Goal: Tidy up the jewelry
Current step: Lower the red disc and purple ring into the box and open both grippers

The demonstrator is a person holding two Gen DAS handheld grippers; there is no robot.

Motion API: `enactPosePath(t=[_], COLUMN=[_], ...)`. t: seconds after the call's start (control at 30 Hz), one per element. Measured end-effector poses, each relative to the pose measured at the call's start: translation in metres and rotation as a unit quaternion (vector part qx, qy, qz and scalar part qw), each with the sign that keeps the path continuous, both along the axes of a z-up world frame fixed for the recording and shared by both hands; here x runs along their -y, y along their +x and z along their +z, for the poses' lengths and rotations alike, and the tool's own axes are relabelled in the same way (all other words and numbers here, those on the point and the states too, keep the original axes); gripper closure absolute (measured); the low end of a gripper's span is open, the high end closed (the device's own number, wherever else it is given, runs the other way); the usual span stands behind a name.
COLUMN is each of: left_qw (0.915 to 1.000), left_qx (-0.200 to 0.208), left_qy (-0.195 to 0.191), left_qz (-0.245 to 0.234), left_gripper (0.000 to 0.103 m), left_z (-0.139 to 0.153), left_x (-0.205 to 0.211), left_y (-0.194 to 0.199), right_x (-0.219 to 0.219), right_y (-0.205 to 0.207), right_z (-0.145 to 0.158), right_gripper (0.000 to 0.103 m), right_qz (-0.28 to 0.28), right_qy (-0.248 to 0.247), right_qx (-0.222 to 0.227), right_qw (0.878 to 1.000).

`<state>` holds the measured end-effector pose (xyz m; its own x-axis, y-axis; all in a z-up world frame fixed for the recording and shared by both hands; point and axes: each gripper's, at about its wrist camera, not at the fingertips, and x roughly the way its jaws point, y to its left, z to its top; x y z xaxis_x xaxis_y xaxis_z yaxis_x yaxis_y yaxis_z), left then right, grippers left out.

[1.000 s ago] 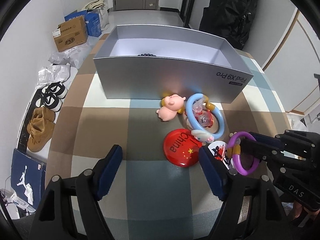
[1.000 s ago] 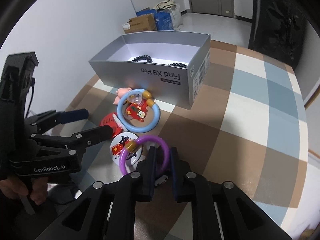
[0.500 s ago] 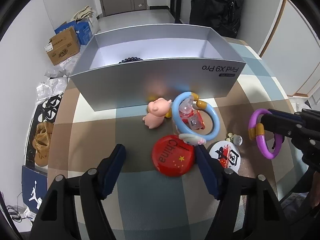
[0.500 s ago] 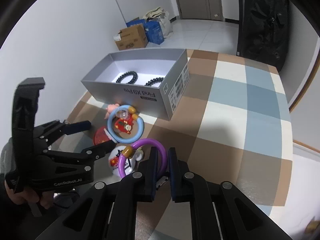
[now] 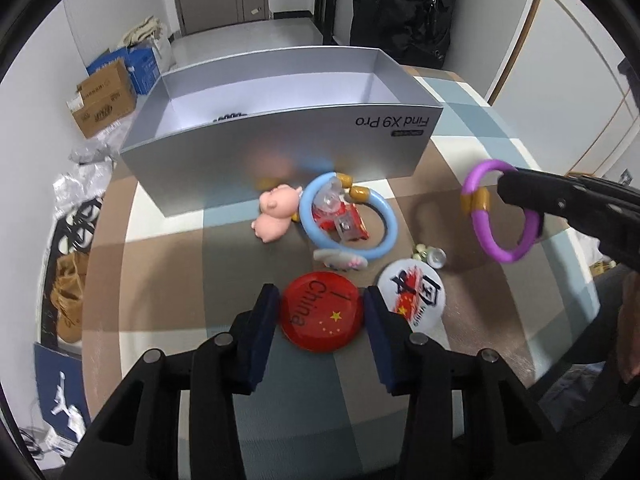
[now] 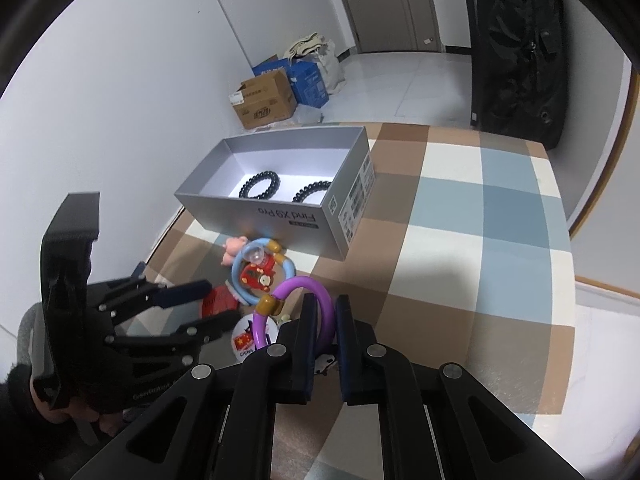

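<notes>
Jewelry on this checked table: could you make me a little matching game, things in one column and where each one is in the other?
Things:
1. purple bracelet
2. red China badge
3. black bead bracelets
4. pink pig

Places:
a. inside the grey box
b. between the left gripper fingers
c. clamped in the right gripper, off the table
d. on the table in front of the box

Pairs: 1-c, 2-b, 3-a, 4-d

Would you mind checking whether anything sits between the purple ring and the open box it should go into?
Nothing visible blocks it. The purple ring is lifted clear of the table in the right hand-held gripper, the silver box is open on top, and the blue ring and pig lie low on the cloth below.
</notes>
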<state>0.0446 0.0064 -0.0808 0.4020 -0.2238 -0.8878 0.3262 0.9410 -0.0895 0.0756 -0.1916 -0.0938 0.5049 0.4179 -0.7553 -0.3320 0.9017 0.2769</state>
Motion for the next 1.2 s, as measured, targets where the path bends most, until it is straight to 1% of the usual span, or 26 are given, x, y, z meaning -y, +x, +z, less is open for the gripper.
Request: enactPosePath(t=[0.13,0.23,0.33,0.47,0.63,0.73,0.8,0.9,0.97,1.1,1.2], left_qw=[0.9985,0.9968,0.9935,0.9868,0.9799,0.9793,0.9812,0.9803,0.9806,0.9807,0.9817], left_qx=[-0.022,-0.017,-0.008,0.018,0.042,0.050,0.039,0.029,0.028,0.019,0.019], left_qy=[-0.044,-0.068,-0.100,-0.145,-0.176,-0.175,-0.161,-0.161,-0.153,-0.147,-0.137], left_qz=[0.023,0.039,0.053,0.069,0.085,0.088,0.100,0.111,0.119,0.127,0.131], left_gripper=[0.065,0.065,0.065,0.065,0.065,0.065,0.065,0.065,0.065,0.065,0.065], left_z=[0.004,0.012,0.025,0.049,0.069,0.073,0.072,0.068,0.066,0.058,0.055], left_x=[-0.012,-0.018,-0.025,-0.033,-0.034,-0.033,-0.029,-0.026,-0.026,-0.028,-0.032], left_y=[0.002,0.004,0.005,0.010,0.027,0.033,0.044,0.054,0.063,0.082,0.086], right_x=[0.002,0.001,0.000,-0.001,-0.003,-0.007,-0.010,-0.015,-0.017,-0.021,-0.023], right_y=[0.003,0.005,0.007,0.012,0.023,0.033,0.044,0.055,0.063,0.080,0.093], right_z=[0.004,0.008,0.014,0.025,0.042,0.049,0.051,0.054,0.054,0.050,0.042], right_gripper=[0.095,0.095,0.095,0.095,0.095,0.095,0.095,0.095,0.095,0.095,0.095], right_qz=[-0.009,-0.012,-0.015,-0.018,-0.016,-0.014,-0.013,-0.011,-0.010,-0.016,-0.021], right_qy=[0.010,0.017,0.027,0.046,0.077,0.087,0.095,0.101,0.109,0.108,0.106], right_qx=[0.003,0.009,0.013,0.025,0.043,0.047,0.045,0.044,0.040,0.028,0.013], right_qw=[1.000,1.000,0.999,0.998,0.996,0.995,0.994,0.994,0.993,0.994,0.994])
